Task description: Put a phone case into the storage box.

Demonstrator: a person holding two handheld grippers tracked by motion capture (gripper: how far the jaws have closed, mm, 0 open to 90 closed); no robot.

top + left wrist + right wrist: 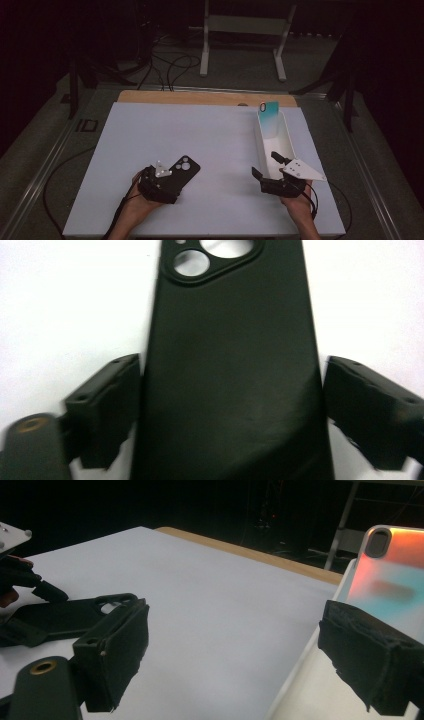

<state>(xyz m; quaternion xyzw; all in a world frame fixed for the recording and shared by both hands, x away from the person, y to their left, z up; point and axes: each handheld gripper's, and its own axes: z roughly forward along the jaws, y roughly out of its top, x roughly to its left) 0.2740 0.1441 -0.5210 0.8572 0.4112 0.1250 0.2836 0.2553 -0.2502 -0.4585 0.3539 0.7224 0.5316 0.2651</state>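
Observation:
A black phone case (186, 167) lies flat on the white mat, camera cut-outs pointing away from me. My left gripper (174, 179) straddles its near end. In the left gripper view the case (230, 340) runs up between the jaws of my left gripper (232, 405); the left pad sits against its edge and a thin gap shows at the right pad. My right gripper (272, 172) stands open and empty beside the near end of a white tray (287, 142). A teal phone case (269, 117) leans inside that tray. The right gripper view shows my right gripper (235, 655), the shiny case (390, 580) and the black case (65, 615).
The white mat (200, 130) covers the table, with a wooden strip (200, 96) along its far edge. Beyond it, on the dark floor, stand white frame legs (205, 50) and loose cables (170, 65). The tray's near wall (305, 695) is close to my right jaw.

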